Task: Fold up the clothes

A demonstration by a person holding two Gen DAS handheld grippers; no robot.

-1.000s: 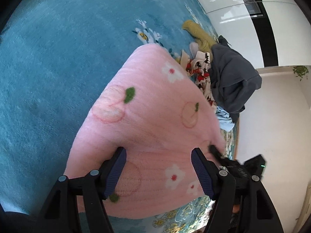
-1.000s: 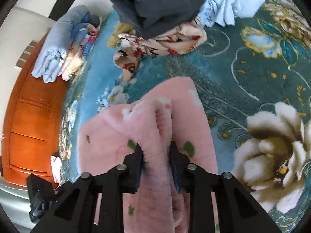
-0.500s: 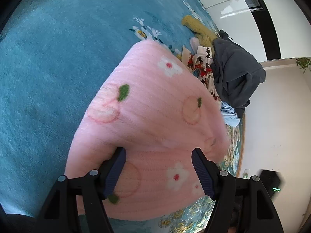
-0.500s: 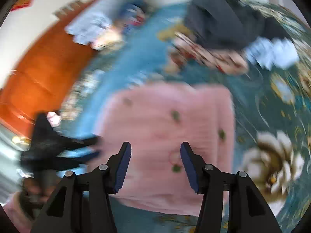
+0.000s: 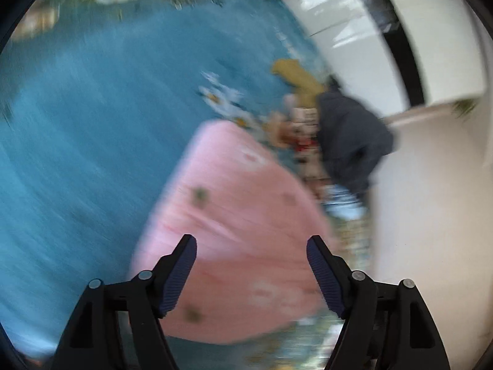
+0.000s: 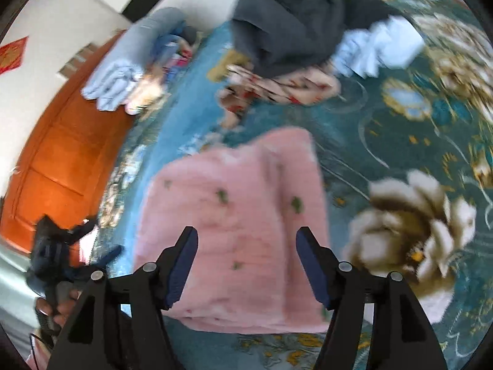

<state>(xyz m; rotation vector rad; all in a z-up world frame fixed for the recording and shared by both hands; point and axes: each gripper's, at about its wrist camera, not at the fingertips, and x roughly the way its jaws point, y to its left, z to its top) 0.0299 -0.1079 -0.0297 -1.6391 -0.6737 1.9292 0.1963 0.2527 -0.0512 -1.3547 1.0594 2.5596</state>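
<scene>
1. Teal floral bed cover: broad soft surface, carries everything.
2. Pink fleece garment with small flower and fruit print: lies flat on the cover as a tidy rectangle, one layer lapped over along its right side. Both views blurred; edges hard to read. Judged thick, soft, light, not slippery; it should bunch rather than crease sharply. Best taken at corners or along a free edge, pinching all layers together.
3. Heap of unfolded clothes, dark grey garment on top: beyond the pink piece, apart from it.
4. Right gripper: fingers wide apart, empty, over the garment's near part.
5. Left gripper: fingers likewise spread, holding nothing, above the near edge.
</scene>
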